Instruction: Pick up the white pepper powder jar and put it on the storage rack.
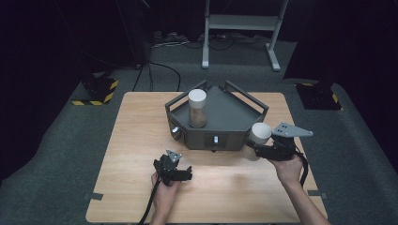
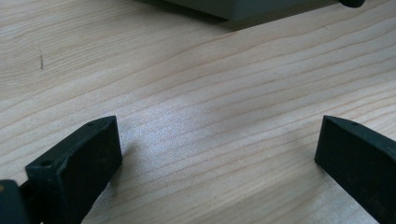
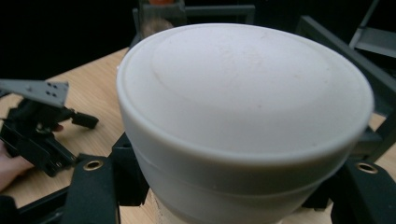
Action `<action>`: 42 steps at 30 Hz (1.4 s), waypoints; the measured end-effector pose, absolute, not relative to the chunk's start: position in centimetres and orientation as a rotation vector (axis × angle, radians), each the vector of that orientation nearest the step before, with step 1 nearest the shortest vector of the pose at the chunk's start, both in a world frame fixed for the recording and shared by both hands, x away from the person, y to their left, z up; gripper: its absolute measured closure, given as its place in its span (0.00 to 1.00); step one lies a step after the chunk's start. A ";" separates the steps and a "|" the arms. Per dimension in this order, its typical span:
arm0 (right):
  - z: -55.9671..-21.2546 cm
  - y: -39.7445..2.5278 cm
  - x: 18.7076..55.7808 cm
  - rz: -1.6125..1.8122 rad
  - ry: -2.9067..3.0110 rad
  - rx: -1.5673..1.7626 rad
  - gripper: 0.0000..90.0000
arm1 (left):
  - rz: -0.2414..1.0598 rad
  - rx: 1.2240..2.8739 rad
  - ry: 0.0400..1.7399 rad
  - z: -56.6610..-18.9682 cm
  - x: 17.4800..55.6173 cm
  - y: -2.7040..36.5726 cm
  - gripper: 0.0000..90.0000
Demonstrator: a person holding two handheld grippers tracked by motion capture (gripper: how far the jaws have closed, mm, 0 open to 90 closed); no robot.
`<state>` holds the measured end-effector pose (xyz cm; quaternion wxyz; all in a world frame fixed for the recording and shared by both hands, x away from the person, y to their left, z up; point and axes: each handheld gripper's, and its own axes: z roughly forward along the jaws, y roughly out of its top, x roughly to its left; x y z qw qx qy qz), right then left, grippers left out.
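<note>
Gripping a white-lidded jar [image 1: 257, 139] just off the right front corner of the grey tray [image 1: 234, 112], your right gripper [image 1: 256, 150] has its jaws pinching the jar's body below the lid. The lid is smooth, round and off-white, with a faint raised ring; it looms large in the right gripper view [image 3: 243, 93]. A second jar [image 1: 197, 108], same white lid and tan contents, stands upright inside the tray's left corner. Your left gripper [image 1: 188, 174] rests low over the worktop [image 1: 136, 140], jaws spread wide over bare wood grain in the left gripper view [image 2: 219, 154], the tray's edge [image 2: 243, 11] beyond.
</note>
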<state>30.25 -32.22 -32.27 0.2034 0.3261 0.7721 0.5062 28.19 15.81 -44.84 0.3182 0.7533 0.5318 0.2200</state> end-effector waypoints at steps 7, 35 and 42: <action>-29.9 -31.9 31.7 1.429 2.167 0.913 0.39 | 0.579 1.981 1.400 -44.8 28.2 15.8 0.01; -25.1 -28.5 36.8 1.338 2.204 0.989 0.39 | 0.576 1.982 1.397 -44.8 28.2 15.9 0.01; -24.8 -26.8 37.8 1.278 2.212 0.991 0.39 | 0.576 1.983 1.397 -44.8 28.2 15.9 0.01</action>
